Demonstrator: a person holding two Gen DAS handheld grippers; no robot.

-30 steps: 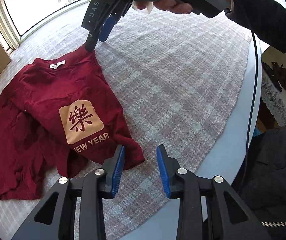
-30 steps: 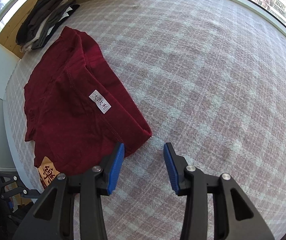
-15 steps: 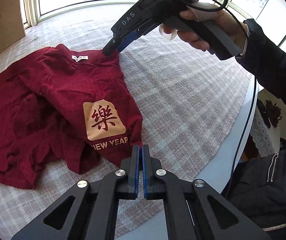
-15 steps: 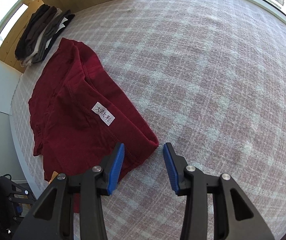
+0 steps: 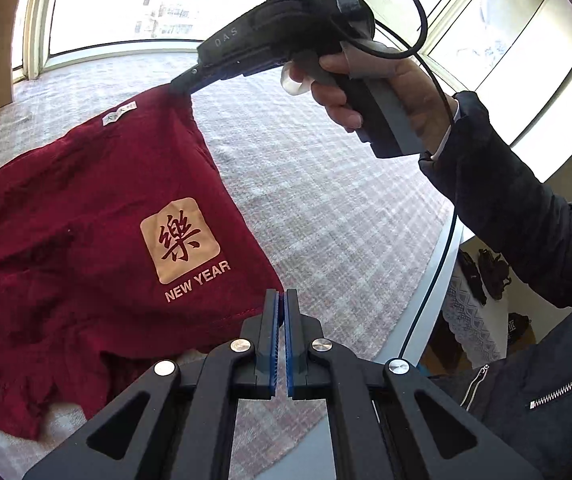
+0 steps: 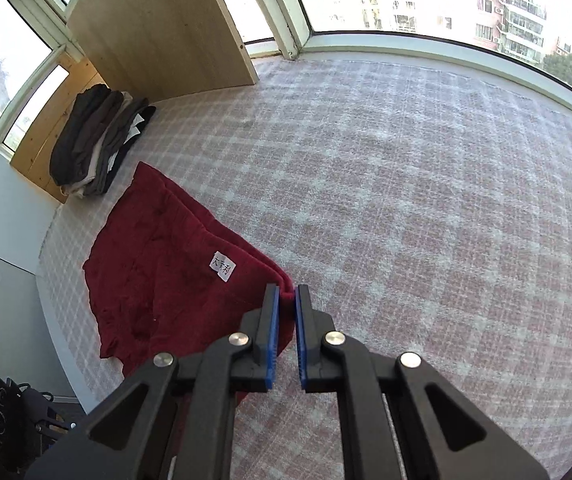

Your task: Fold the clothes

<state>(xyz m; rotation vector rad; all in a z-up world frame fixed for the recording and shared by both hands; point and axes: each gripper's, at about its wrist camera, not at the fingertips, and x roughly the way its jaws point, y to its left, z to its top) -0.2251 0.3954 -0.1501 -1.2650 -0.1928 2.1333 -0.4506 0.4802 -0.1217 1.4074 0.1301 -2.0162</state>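
Both grippers have just pinched the red T-shirt along one side and are lifting it. The left gripper, whose jaws stood apart a second ago, is now clenched on the hem corner just below the "NEW YEAR" print. The right gripper has just been closing and now bites the shoulder corner near the white neck label; in the left wrist view its tip draws the cloth up into a peak. A moment ago that edge lay flat on the checked tablecloth; now it hangs taut between the two grips, while the rest of the shirt lies rumpled on the cloth. To my eye this is the start of the first fold, with the lifted side ready to be carried across the body of the shirt. The far sleeve and lower part are bunched and may fold in crooked unless the shirt is shaken or smoothed. A stack of folded dark clothes sits beyond the shirt by the wooden panel, near but apart. The right tool's black cable trails down past the table's edge, clear of the shirt. The open tablecloth beside the shirt leaves plenty of room.
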